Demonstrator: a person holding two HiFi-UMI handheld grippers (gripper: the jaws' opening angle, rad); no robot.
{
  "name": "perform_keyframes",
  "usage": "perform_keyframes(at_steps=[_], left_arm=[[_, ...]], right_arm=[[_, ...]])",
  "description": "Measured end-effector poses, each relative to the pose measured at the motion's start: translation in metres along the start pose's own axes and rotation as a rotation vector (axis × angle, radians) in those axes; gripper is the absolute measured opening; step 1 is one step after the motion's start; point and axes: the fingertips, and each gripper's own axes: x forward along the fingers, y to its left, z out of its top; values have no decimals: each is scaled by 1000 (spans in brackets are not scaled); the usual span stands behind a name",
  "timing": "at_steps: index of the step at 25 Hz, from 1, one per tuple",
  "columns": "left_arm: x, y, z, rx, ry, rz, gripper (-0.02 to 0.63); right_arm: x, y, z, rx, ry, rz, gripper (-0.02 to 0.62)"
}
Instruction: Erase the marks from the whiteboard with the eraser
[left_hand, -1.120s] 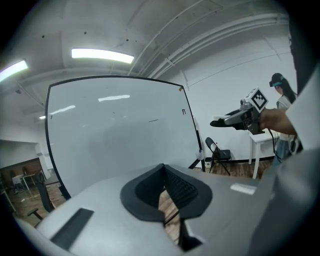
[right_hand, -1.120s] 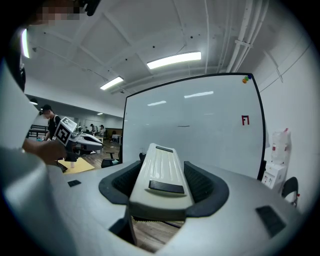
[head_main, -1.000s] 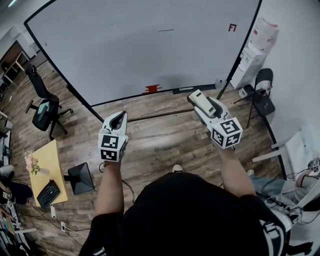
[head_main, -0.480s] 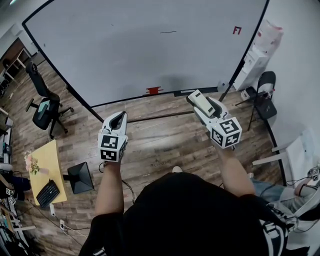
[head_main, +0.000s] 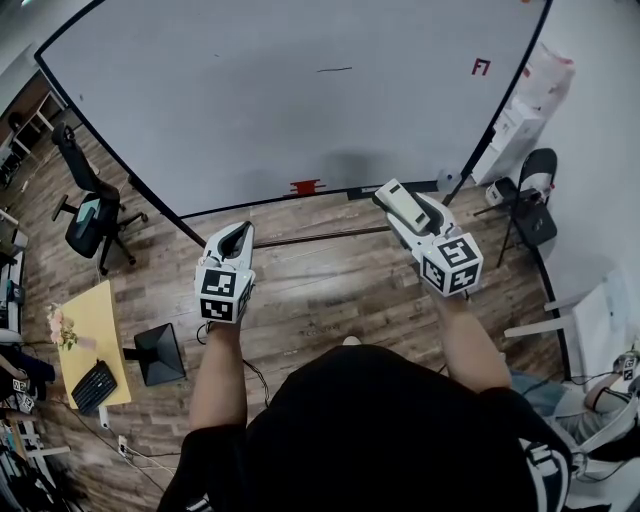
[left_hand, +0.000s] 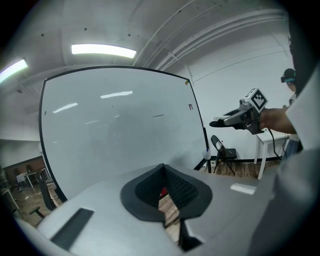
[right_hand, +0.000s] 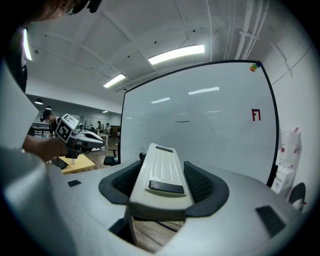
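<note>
Overhead, eraser (right_hand: 160, 172) clamped in right claw (head_main: 398, 205) — underside hidden, whiteboard (head_main: 280, 100) top cropped

Cream eraser (right_hand: 160, 172) sits lengthwise between the right gripper (head_main: 400, 206) jaws, off the whiteboard (head_main: 200, 110), which shows a black dash (head_main: 334, 70) and a red mark (head_main: 481, 67).

Glossy, smooth whiteboard (head_main: 300, 90); ribbed, matt cream plastic eraser (right_hand: 161, 175); rough-textured black fingers (right_hand: 204, 184) on matt grey plastic right gripper (right_hand: 162, 165); grained wood-plank floor (head_main: 320, 290).

Office: big whiteboard (head_main: 250, 100); swivel chair (head_main: 88, 215); desk (head_main: 92, 325) with keyboard (head_main: 96, 386)
</note>
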Motion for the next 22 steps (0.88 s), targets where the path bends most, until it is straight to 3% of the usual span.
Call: perform_keyframes(at_steps=[22], left_arm=[[68,-11,17,-15,41,25,11]], right_arm=[[43,-62,-1,-12,-3,73,261]])
